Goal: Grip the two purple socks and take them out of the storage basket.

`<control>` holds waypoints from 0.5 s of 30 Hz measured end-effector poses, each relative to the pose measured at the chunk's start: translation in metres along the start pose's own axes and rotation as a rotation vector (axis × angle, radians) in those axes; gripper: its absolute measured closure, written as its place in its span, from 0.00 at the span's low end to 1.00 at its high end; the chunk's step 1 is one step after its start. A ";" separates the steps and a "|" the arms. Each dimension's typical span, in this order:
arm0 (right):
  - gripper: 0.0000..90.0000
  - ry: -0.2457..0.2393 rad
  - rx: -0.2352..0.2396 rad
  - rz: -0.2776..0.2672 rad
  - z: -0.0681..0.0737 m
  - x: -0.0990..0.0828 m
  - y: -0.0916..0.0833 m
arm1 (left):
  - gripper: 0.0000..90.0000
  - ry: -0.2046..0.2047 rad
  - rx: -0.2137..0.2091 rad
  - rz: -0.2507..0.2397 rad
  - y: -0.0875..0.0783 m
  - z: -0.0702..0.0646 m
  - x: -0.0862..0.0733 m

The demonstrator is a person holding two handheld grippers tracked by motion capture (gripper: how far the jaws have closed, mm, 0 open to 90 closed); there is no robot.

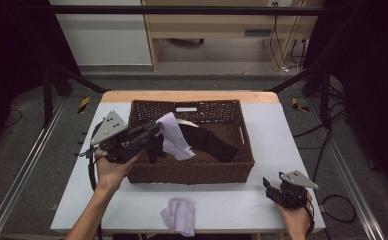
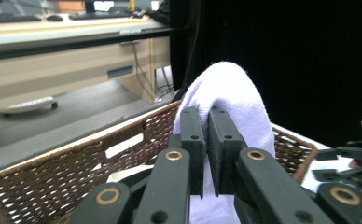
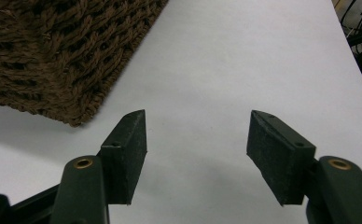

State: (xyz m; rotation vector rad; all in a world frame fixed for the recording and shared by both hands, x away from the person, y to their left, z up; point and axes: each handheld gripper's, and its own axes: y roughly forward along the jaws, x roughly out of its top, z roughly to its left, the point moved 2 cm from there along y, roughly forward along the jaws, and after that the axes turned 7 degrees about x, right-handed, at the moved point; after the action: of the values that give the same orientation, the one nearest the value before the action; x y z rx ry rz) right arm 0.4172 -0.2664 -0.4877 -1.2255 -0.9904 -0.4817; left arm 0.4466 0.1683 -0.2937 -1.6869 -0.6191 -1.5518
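The high view looks forward and down from above the person's side, taking in the whole white surface [image 1: 232, 200] and the wicker basket [image 1: 192, 172] at some distance. The camera on the left tongs [image 2: 206, 154] sits very close, looking along them over the basket rim toward what seems to be a desk beyond. The camera on the right tongs [image 3: 195, 156] looks steeply down at the surface from close by, sharing a basket corner with the high view.
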 end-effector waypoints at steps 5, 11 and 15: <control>0.42 0.002 0.002 -0.001 0.000 0.000 0.000 | 0.94 0.002 -0.034 -0.042 -0.019 -0.010 -0.001; 0.42 -0.001 0.002 0.001 0.001 0.000 0.000 | 0.94 0.018 -0.065 -0.043 -0.033 -0.023 -0.008; 0.42 -0.001 0.003 0.002 0.001 0.000 0.000 | 0.94 0.037 -0.068 -0.013 -0.035 -0.029 -0.018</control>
State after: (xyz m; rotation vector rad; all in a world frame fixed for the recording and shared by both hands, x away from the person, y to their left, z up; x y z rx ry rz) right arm 0.4166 -0.2656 -0.4877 -1.2242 -0.9903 -0.4787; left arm 0.3992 0.1688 -0.3045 -1.7033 -0.5650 -1.6268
